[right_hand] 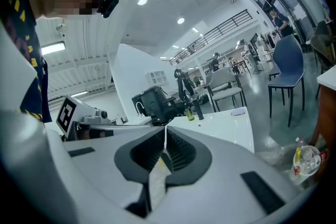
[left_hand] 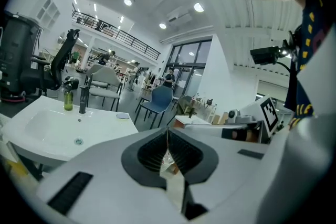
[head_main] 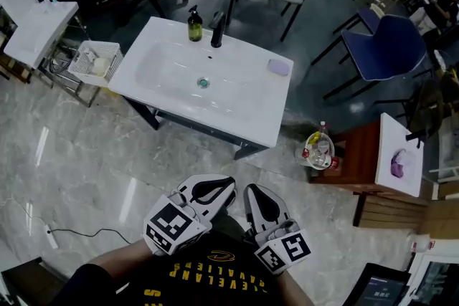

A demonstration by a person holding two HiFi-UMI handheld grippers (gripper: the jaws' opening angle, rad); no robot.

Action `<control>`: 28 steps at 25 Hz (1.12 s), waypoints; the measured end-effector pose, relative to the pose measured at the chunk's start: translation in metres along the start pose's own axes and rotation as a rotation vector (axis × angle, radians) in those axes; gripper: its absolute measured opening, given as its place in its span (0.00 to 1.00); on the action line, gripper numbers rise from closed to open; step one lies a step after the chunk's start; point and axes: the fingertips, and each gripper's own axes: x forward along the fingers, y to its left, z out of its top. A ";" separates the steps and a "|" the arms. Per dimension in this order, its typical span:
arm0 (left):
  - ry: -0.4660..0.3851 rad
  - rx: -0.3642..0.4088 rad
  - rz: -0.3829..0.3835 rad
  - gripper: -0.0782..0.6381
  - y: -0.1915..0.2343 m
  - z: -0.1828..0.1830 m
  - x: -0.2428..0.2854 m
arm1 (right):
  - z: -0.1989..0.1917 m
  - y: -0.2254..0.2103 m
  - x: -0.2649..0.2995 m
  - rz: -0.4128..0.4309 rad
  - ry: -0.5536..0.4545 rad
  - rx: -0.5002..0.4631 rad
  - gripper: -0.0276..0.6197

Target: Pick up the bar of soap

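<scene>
Bar of soap: small, pale lavender, rounded rectangle, lying flat on white sink counter near its back right corner, right of black faucet. Left gripper: jaws pressed together, nothing between. Right gripper: same, empty. Both low by person's chest, well apart from soap.

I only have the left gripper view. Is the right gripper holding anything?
Observer: No. The right gripper's fingers are shut with nothing between them.
Operator: How do the grippers sit relative to the sink?
Observer: In the head view the left gripper and the right one are side by side, short of the sink, with bare floor between.
Operator: Anything left of the sink?
Observer: A white basket stands beside its left end.
</scene>
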 end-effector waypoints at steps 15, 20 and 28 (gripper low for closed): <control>0.032 0.047 0.068 0.13 -0.001 0.038 0.094 | 0.051 -0.097 0.004 0.071 -0.040 0.043 0.07; 0.038 0.074 0.067 0.13 -0.004 0.048 0.109 | 0.061 -0.112 0.000 0.066 -0.062 0.053 0.07; 0.051 0.072 0.065 0.13 -0.001 0.051 0.119 | 0.063 -0.123 0.003 0.060 -0.054 0.079 0.07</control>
